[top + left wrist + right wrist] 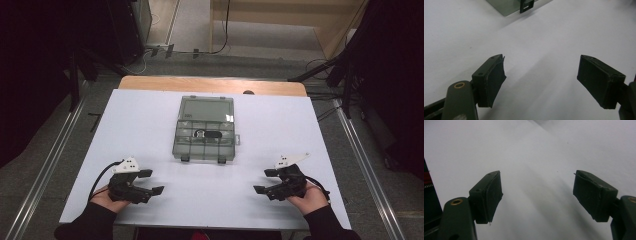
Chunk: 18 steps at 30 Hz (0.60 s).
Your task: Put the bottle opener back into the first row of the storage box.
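A clear grey plastic compartment box (pixel 205 129) with its lid down lies in the middle of the white table (pixel 150 120); small dark and white items show through the lid. Two black latches sit on its near edge. One of those latches (pixel 526 5) and a box corner appear at the top of the left gripper view. My left gripper (pixel 154 182) rests near the front left, open, with nothing between its pads (pixel 495 77). Near the front right my right gripper (pixel 264 181) is also open and empty, over bare white surface, its pads (pixel 492 195) wide apart.
The table's wooden far edge (pixel 210 84) shows beyond the white top. Metal rails (pixel 45 165) run along the floor on both sides, and cables lie on the floor behind. Dark equipment stands at the far left and right.
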### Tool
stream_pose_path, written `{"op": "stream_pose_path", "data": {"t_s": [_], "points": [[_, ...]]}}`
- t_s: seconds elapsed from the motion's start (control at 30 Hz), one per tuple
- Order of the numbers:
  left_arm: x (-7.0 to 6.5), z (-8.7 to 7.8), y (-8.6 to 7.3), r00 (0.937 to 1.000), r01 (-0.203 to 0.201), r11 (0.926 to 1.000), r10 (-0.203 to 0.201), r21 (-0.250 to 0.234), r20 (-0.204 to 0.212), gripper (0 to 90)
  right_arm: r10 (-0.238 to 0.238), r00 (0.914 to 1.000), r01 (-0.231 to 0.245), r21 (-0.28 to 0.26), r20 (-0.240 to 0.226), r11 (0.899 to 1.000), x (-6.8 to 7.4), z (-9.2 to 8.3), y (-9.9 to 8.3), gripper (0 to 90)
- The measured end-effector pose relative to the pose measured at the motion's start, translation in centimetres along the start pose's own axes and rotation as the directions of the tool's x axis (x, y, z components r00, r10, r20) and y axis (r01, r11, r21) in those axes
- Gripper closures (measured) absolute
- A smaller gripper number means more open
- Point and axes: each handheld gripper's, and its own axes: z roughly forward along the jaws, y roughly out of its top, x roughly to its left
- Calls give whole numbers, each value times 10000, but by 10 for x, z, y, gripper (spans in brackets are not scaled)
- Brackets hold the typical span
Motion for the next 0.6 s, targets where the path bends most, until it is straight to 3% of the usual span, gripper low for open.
{"op": "stream_pose_path", "data": {"t_s": [0.6], "points": [[0, -1, -1, 10000, -42, 10000, 42, 10, -15, 215, 195, 9997, -191, -250, 163, 9995, -9, -9, -16, 241]]}}
